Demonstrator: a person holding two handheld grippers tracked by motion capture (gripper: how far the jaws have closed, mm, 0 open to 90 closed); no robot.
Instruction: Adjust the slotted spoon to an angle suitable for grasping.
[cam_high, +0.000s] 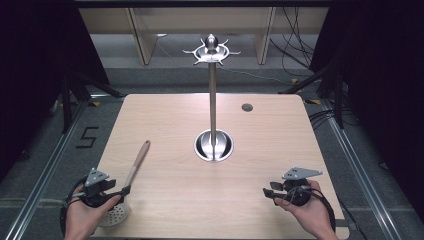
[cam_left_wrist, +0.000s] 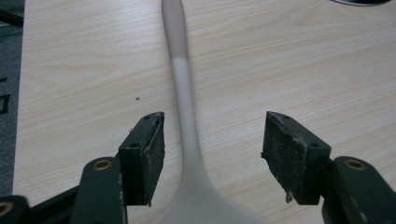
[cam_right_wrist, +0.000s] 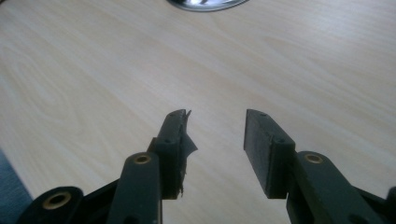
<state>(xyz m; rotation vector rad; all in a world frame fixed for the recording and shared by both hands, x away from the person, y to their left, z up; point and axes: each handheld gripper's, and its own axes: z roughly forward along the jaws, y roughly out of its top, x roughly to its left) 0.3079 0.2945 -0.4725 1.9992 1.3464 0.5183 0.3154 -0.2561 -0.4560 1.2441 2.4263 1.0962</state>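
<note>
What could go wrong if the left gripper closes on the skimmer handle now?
1. The open left gripper straddles the thin metal neck of the wooden-handled slotted skimmer, nearer one jaw, so closing may push it sideways.
2. Its perforated round head lies near the front edge of the light wooden table, so a slip could knock it off.

Left tongs (cam_high: 121, 190) and right tongs (cam_high: 269, 193) gape apart.

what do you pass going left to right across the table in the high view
Left gripper, open over the wood-handled perforated metal skimmer → tall chrome utensil stand with a round base → small dark round grommet hole → right gripper, open above bare light wooden table.
</note>
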